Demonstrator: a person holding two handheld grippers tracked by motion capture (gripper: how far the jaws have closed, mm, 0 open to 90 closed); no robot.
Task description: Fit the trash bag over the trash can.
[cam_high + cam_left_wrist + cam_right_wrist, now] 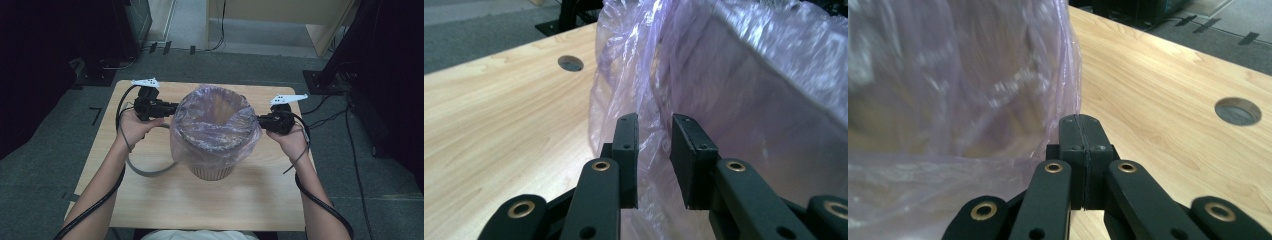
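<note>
Level, both hands flanking bag

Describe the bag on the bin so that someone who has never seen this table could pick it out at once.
Start at the light wooden table and find the round ribbed brown bin standing at its middle. The thin, see-through purple plastic bag lines that bin and folds down over its rim. It is the sole crinkly, glossy film there, between the left tool and the right tool.
</note>
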